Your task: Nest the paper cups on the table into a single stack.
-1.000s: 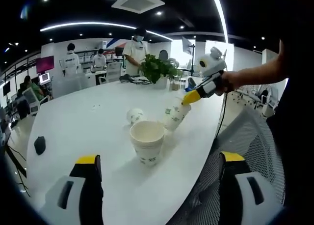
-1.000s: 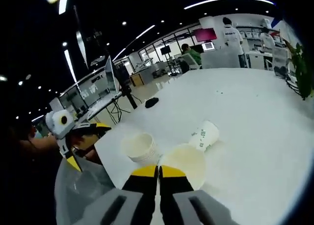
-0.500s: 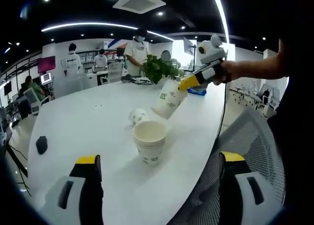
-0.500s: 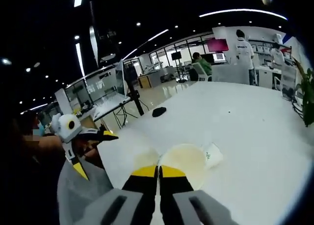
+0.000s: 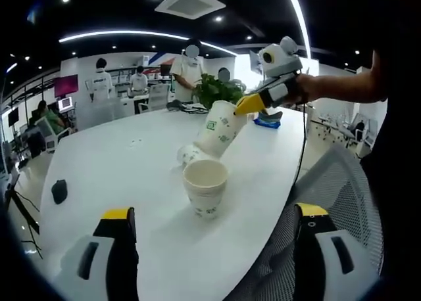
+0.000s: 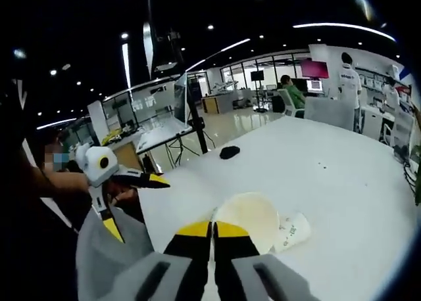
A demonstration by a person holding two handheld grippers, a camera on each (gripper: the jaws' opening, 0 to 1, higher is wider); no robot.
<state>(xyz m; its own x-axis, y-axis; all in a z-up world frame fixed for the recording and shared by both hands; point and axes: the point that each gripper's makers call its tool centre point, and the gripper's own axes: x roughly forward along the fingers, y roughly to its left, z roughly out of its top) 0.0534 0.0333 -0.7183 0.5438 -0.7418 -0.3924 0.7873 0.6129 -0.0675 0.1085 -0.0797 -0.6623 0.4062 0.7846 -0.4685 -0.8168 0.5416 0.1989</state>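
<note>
Clamped tight on a rim, the right gripper (image 5: 245, 104) holds one paper cup (image 5: 217, 129) tilted in the air, above and just beyond the upright stack of cups (image 5: 204, 187) near the table's (image 5: 99, 176) edge. Its yellow jaws (image 6: 212, 232) meet over the cup's rim (image 6: 247, 212). Wide open and holding nothing, the left gripper (image 5: 214, 238) waits low on the near side. A third cup (image 5: 187, 154) lies on its side farther back. Coming down at this slant, the held cup could catch the stack's lip and topple it off the edge.
</note>
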